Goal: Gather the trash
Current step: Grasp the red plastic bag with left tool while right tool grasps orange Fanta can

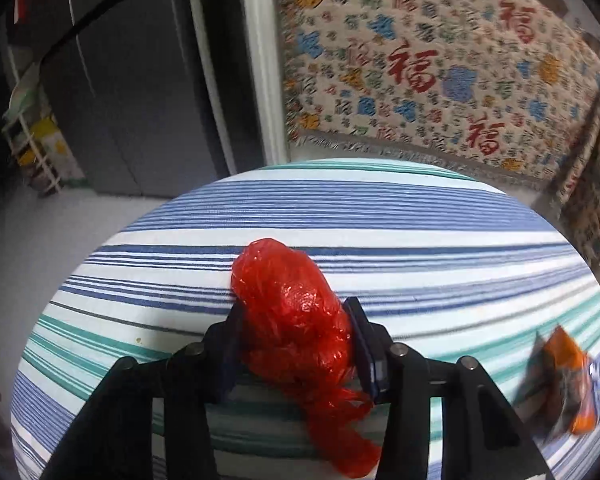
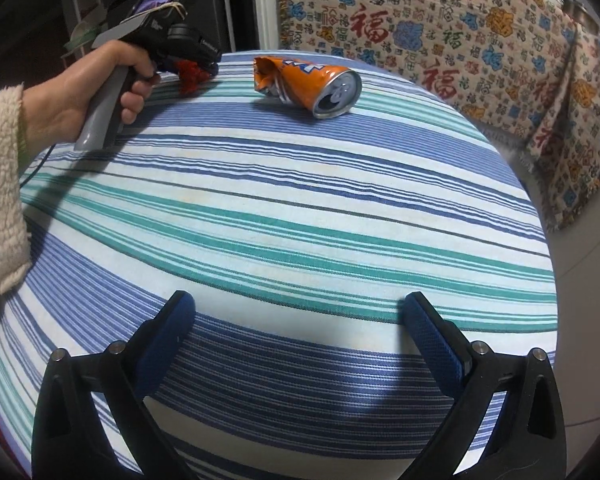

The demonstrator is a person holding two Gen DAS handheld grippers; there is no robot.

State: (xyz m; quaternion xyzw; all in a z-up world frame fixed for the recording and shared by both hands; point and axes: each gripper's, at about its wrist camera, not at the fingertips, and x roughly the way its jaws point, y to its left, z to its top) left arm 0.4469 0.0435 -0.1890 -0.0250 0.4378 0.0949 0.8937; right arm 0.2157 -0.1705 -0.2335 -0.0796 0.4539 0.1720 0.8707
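A crumpled red plastic bag (image 1: 288,280) lies on a round table under a blue, green and white striped cloth (image 1: 380,216). My left gripper (image 1: 294,312) has a pad against each side of the bag and is shut on it. In the right wrist view the same left gripper (image 2: 196,70), held by a hand (image 2: 84,92) in a fleecy sleeve, sits at the table's far left edge with the red bag (image 2: 188,80) under it. A crushed orange can (image 2: 312,84) lies on its side at the far middle, also blurred at the right as the can (image 1: 568,380). My right gripper (image 2: 298,312) stands open over the near stripes, holding nothing.
Beyond the table hangs a beige throw with red characters (image 2: 440,32), draped over furniture at the back and right. A dark cabinet (image 1: 120,80) and a white wire rack (image 1: 32,152) stand to the left. Pale floor (image 1: 60,216) shows past the table edge.
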